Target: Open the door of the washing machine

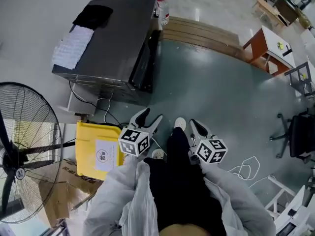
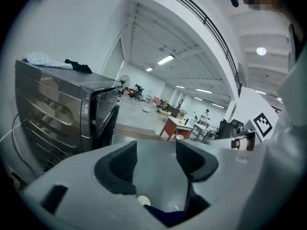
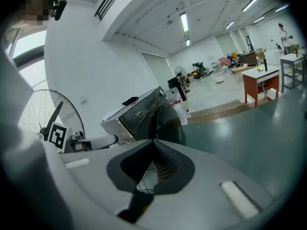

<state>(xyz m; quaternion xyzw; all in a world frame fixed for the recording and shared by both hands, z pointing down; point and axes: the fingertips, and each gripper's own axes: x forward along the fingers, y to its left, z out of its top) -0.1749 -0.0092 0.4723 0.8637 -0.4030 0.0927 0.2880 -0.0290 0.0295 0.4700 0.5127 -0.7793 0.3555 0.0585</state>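
The washing machine is a grey metal box on the floor ahead and to my left, and its dark door faces right. It looks slightly ajar. My left gripper hangs open well short of the machine, with nothing between its jaws. Beside it, my right gripper is shut and empty. In the left gripper view the washing machine stands at the left with its door beyond the left gripper. In the right gripper view the washing machine lies straight past the closed right gripper.
A black cloth and a white towel lie on the machine. A big floor fan and a yellow box stand at my left. An orange table, an office chair and a white cable are to the right.
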